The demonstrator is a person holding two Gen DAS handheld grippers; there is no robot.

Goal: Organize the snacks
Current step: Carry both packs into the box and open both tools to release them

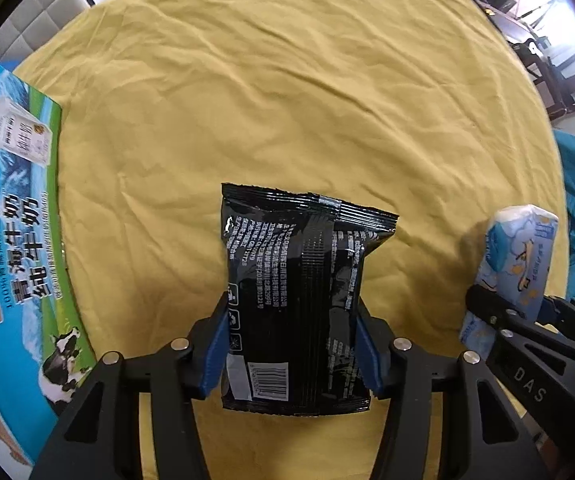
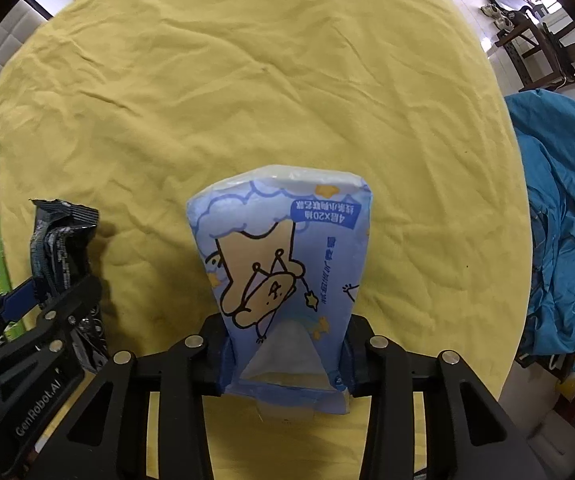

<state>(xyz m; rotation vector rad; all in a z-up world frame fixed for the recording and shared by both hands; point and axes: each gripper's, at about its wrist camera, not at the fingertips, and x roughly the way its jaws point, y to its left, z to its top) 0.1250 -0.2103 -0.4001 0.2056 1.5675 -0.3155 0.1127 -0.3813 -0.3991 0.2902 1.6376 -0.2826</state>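
Centre frame, both views: left gripper (image 1: pixel 293 332) clamps black snack bag (image 1: pixel 299 292), right gripper (image 2: pixel 285 354) clamps blue tissue pack (image 2: pixel 283 276), over yellow cloth (image 1: pixel 287 100). Nothing placed; milk carton box (image 1: pixel 11 216) at left edge looks like the destination.

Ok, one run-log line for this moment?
left gripper: shut on black snack packet | right gripper: shut on blue tissue pack | milk carton box: left

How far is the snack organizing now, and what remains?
Done: nothing looks put away yet. In hand: left gripper grips the black snack bag; right gripper grips the blue tissue pack. Left: placing both, perhaps in the milk carton box.
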